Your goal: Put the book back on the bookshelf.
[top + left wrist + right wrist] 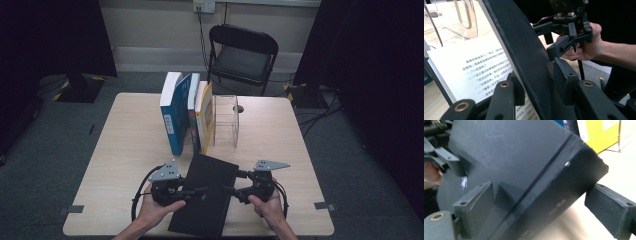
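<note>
- Lifting the black book (205,197) off the table's (125,150) near edge; I judge it must next go upright beside the standing books (186,112).
- Left gripper (534,95) is clamped on the front cover, pages exposed.
- Right gripper (544,205) gapes around the spine; contact is unclear.

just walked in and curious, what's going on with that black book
A person holds a gripper in each hand and is handling a black book at the near edge of the table. The left gripper is clamped on its cover, with a printed page showing beside it. The right gripper has its jaws wide around the spine side, one pad apart from it. Three books stand upright beside a clear holder farther back.
</note>
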Tool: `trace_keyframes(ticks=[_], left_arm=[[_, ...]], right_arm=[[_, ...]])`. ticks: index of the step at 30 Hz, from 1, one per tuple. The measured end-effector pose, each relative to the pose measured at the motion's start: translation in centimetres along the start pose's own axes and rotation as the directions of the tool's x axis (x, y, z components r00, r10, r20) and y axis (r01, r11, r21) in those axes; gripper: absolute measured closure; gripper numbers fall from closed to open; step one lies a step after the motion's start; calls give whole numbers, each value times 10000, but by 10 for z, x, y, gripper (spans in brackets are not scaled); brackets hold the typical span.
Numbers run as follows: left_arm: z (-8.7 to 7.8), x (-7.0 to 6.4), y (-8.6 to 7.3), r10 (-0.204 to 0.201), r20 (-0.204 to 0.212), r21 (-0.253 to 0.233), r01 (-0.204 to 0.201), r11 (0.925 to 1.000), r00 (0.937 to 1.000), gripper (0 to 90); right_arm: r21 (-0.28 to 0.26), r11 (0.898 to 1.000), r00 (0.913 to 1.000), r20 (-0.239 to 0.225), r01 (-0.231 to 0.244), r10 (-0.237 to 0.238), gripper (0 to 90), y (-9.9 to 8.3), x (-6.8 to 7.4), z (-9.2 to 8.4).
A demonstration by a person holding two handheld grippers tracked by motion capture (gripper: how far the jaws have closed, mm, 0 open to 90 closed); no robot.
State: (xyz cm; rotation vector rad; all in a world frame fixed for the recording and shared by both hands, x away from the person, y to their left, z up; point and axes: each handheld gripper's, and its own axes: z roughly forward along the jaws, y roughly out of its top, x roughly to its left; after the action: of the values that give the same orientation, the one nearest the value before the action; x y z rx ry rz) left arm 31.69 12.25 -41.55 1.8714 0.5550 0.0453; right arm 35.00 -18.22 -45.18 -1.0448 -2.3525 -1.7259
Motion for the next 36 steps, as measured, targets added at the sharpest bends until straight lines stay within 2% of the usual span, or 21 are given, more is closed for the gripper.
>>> trace_keyframes(ticks=[4,9,14,16,20,25,29,32,34,36], left_arm=[[1,1,0,-63,54,-2,63,10000,10000,641],[-2,0,1,185,156,-173,-182,9997,9997,646],[-4,-4,5,643,122,-538,-636,9965,9979,673],[-4,-5,6,693,128,-591,-684,9959,9975,679],[-2,-5,5,741,12,-677,-739,9950,9972,672],[2,-5,4,862,-122,-501,-867,9950,9962,656],[-2,-4,-1,812,92,-433,-808,9958,9967,647],[-5,-9,-3,909,32,-294,-907,9954,9959,640],[-9,-13,-6,1250,-34,-16,-1250,9922,9922,651],[-11,-15,-11,1228,58,23,-1228,9924,9924,649]], right_arm=[[123,9997,9997,-106,-227,228,84,2,-2,2],[239,9997,10000,76,-17,15,106,8,5,-2],[-294,9982,9971,559,528,-511,167,20,15,-11],[-533,9954,9947,694,797,-759,194,25,19,-17],[-915,9857,9849,1137,1413,-1306,264,33,29,-28],[-1242,9711,9728,1372,2038,-1866,336,38,41,-38],[-1309,9614,9682,969,2421,-2307,401,39,48,-43],[-1208,9613,9680,728,2475,-2401,419,37,51,-47],[-1042,9632,9686,480,2477,-2439,417,38,53,-47],[-832,9636,9668,-45,2541,-2553,419,39,54,-44]])
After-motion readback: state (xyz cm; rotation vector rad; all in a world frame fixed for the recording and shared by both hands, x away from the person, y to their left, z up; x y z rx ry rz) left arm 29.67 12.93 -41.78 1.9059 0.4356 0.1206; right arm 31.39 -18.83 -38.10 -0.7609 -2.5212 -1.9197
